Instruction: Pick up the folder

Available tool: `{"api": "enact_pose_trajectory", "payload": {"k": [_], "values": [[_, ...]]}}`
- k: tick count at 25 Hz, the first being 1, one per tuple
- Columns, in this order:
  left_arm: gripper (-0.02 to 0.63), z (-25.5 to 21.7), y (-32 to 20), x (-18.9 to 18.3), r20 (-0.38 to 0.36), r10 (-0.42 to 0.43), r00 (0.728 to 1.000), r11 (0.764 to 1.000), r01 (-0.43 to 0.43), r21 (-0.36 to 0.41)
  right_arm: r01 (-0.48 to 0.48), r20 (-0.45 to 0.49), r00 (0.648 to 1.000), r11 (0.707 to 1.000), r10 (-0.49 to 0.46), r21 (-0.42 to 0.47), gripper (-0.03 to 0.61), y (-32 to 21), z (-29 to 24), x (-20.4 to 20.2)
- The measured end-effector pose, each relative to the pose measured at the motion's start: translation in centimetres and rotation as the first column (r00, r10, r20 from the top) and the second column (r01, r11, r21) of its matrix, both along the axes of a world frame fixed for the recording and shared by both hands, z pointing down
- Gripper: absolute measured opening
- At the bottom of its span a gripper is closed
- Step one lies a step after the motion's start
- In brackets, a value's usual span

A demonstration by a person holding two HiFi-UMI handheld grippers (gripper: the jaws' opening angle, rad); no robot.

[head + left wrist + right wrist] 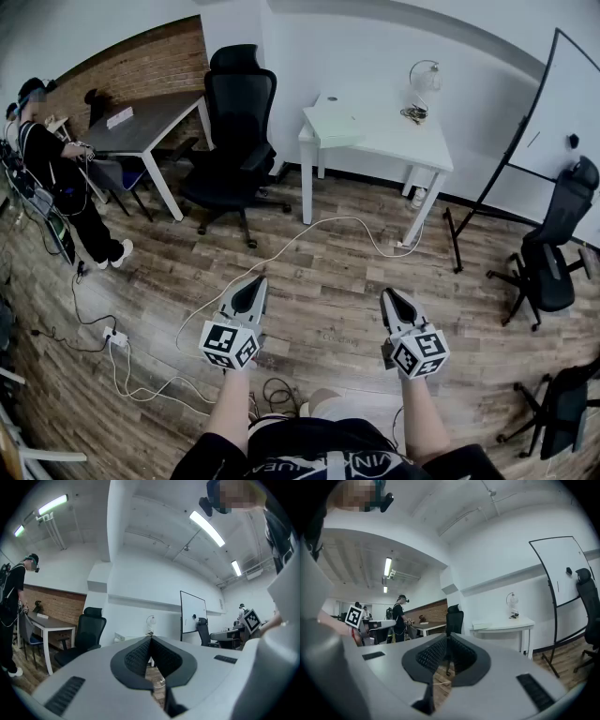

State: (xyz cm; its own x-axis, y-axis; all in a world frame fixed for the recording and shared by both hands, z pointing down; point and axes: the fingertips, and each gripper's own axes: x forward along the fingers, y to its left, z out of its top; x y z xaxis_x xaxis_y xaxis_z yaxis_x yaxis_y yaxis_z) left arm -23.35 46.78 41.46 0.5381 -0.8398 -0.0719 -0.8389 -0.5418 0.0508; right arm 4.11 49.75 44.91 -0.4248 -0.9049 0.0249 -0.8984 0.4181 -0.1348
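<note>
A pale green folder lies flat on the left end of a white table across the room. It also shows small in the right gripper view, where the folder rests on the table's left end. I hold both grippers level at waist height, far short of the table. My left gripper is shut with nothing in it, its ribbed pads meeting at the tips. My right gripper is also shut and empty. Both point towards the table.
A black office chair stands left of the white table, beside a grey desk. A person stands at far left. A whiteboard and more chairs are at right. A white cable runs over the wooden floor.
</note>
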Motion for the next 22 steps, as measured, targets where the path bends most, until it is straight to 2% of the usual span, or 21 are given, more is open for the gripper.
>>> {"api": "enact_pose_trajectory", "payload": {"k": [5, 22], "values": [[0.014, -0.2, 0.4, -0.2, -0.001, -0.002, 1.000, 1.000, 0.002, -0.002, 0.024, -0.014, 1.000, 1.000, -0.024, -0.002, 0.040, 0.6, 0.0, -0.9], [0.014, 0.7, -0.5, -0.5, -0.002, -0.007, 1.000, 1.000, 0.007, -0.026, -0.008, -0.015, 1.000, 0.998, 0.007, -0.066, 0.040, -0.3, 1.8, 0.2]]}}
